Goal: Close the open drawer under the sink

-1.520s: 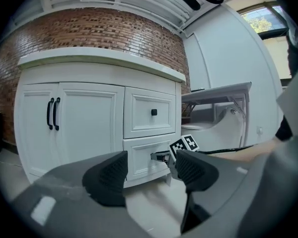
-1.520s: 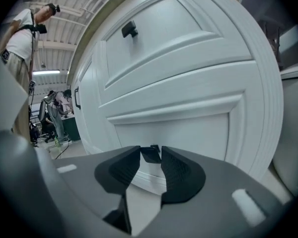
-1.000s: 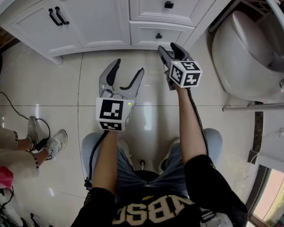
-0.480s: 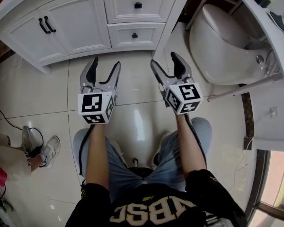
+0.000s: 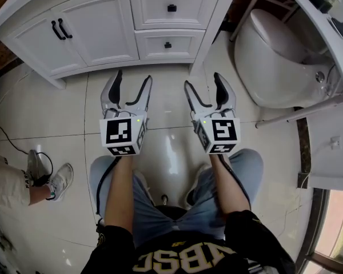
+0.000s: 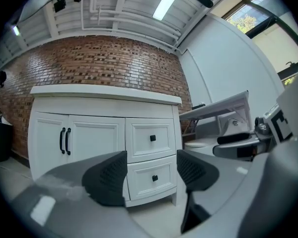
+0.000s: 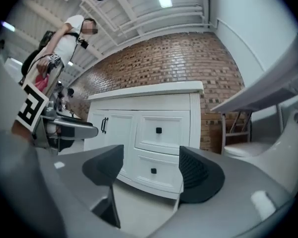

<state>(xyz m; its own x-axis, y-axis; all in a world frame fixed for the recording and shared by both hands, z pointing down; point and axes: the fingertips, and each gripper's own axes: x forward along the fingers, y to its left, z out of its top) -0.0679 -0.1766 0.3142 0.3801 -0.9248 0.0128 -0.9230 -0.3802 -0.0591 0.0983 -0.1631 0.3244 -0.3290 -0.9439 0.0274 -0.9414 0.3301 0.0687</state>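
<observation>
From the head view, I hold my left gripper [image 5: 131,81] and my right gripper [image 5: 204,83] side by side over the glossy cream tiled floor [image 5: 166,153]. Both point toward 12 o'clock at the white panelled vanity cabinet [image 5: 97,27]. The white lower drawer with a small black knob [image 5: 154,44] sits at 12 o'clock, its front flush with the cabinet face, directly under the white upper drawer [image 5: 151,5]. It is well apart from my fingertips. A white toilet [image 5: 274,56] stands at 2 o'clock, and a bystander's sneakered feet [image 5: 51,178] are at 8 o'clock.

In the left gripper view, my dark ribbed fingers [image 6: 107,177] are spread with nothing between them. The lower drawer shows through the gap, closed and out of reach. The right gripper pokes in at 3 o'clock.

In the right gripper view, these fingers [image 7: 198,175] are opening and already stand wide, pinching nothing. Both drawers show through the gap at 12 o'clock, the left gripper is at 9 o'clock, and a person in a white top [image 7: 69,38] stands at 10 o'clock.
</observation>
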